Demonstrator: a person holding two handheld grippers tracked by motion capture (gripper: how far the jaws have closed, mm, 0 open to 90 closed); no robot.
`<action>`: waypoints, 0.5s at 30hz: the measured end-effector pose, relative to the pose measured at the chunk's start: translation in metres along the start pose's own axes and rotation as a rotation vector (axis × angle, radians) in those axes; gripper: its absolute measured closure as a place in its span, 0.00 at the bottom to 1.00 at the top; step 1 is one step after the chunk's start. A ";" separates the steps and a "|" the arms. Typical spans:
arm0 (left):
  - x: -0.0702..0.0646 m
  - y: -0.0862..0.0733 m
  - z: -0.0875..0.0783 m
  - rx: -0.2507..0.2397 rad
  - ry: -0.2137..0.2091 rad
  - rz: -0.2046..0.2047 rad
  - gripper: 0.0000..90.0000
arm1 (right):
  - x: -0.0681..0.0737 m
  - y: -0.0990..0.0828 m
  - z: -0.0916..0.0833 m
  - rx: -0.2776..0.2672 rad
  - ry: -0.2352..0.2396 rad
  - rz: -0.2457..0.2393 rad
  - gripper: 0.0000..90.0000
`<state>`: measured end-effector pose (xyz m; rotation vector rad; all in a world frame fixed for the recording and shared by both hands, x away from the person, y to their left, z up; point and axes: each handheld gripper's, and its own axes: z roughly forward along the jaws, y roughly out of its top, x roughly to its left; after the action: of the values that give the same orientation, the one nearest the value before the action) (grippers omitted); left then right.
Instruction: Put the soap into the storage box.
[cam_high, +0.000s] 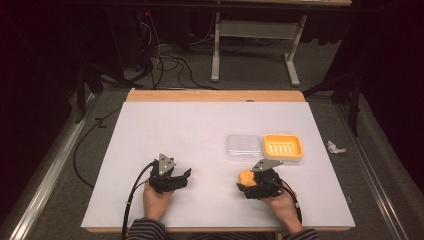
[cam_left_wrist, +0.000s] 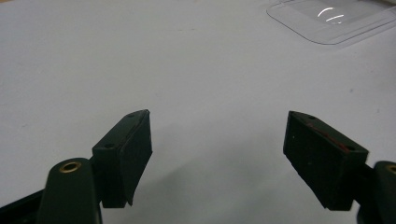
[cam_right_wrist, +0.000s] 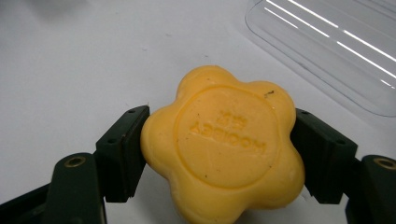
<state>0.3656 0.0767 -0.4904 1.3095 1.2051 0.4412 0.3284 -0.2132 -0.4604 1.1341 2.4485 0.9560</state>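
High view: the right gripper (cam_high: 248, 181), held in the person's right hand (cam_high: 280, 202), is clamped on a yellow flower-shaped soap bar (cam_high: 246, 177) near the front right of the white table (cam_high: 200, 135). Just beyond it lie two containers side by side and touching: a clear plastic lid (cam_high: 243, 146) on the left and a yellow soap dish (cam_high: 283, 146) on the right. The dish has a slotted floor and nothing rests in it; the lid holds nothing either. The left gripper (cam_high: 184, 176) sits well apart to the left, in the person's left hand (cam_high: 157, 200), low over bare tabletop.

In the right gripper view, the soap bar (cam_right_wrist: 226, 147) fills the gap between the two black jaws, both pads pressing its scalloped sides, its embossed face turned up. The clear plastic lid (cam_right_wrist: 336, 46) lies just beyond, apart from the soap.

In the left gripper view, the jaws stand wide apart with only white table (cam_left_wrist: 140, 60) between them; a corner of the clear plastic lid (cam_left_wrist: 327, 21) shows at the top right.
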 end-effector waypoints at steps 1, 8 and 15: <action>0.000 0.000 0.000 -0.002 0.001 0.003 0.27 | -0.001 0.000 -0.004 -0.014 -0.001 0.003 0.30; 0.000 0.000 0.000 -0.002 0.001 0.002 0.27 | -0.007 -0.001 -0.017 -0.037 -0.008 0.016 0.30; 0.000 0.000 0.000 -0.002 0.001 0.004 0.27 | -0.013 -0.003 -0.026 -0.045 -0.018 0.034 0.30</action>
<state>0.3652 0.0764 -0.4904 1.3102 1.2025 0.4456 0.3222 -0.2366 -0.4436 1.1680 2.3881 1.0015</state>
